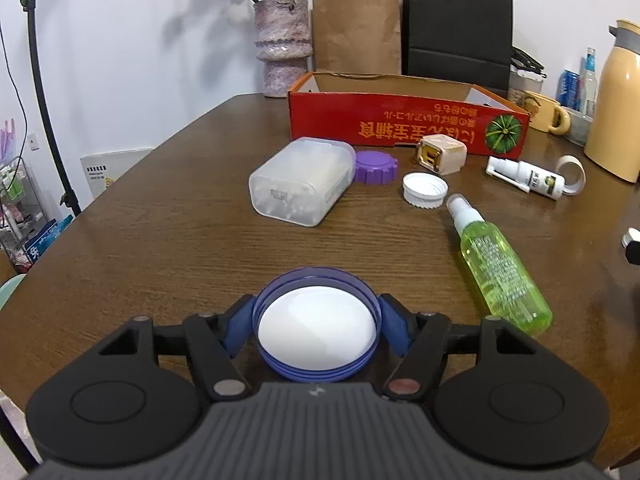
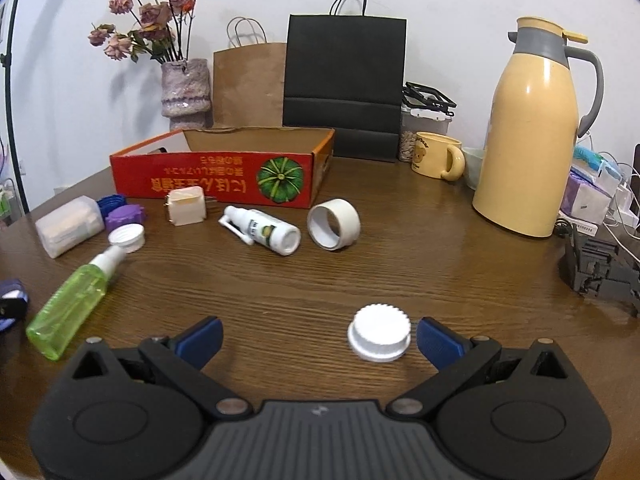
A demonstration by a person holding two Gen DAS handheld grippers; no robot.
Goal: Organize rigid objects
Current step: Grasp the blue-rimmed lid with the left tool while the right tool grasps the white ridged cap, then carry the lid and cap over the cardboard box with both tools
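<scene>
Counting across both views gives two spray bottles, one green [image 2: 72, 304] and one white [image 2: 264, 230], both lying on their sides; five lids in all; one clear plastic case [image 1: 300, 180]; one cream plug adapter [image 2: 186, 206]; one tape ring [image 2: 334, 224]; and one red cardboard box [image 2: 224, 176] with an open top. The left hand-held gripper [image 1: 316, 326] is clenched on a blue lid [image 1: 316, 324] whose white liner faces up, its blue pads pressed to the rim at 9 and 3 o'clock. The right hand-held gripper [image 2: 318, 340] is released, jaws wide, with a white ribbed cap [image 2: 379, 338] sitting on the bench [image 2: 280, 288] just inside its right finger, apart from both pads. The other lids, a purple one [image 1: 376, 166], an open white one [image 1: 425, 191] and a dark blue one [image 2: 112, 202], cluster beside the case near the box's front wall. In the right view, bare wood lies between the gripper and the objects toward 12 o'clock; at 2 o'clock a yellow jug [image 2: 528, 140] and mug [image 2: 436, 156] stand, and at 3 o'clock black clutter [image 2: 600, 272] crowds the bench's edge.
</scene>
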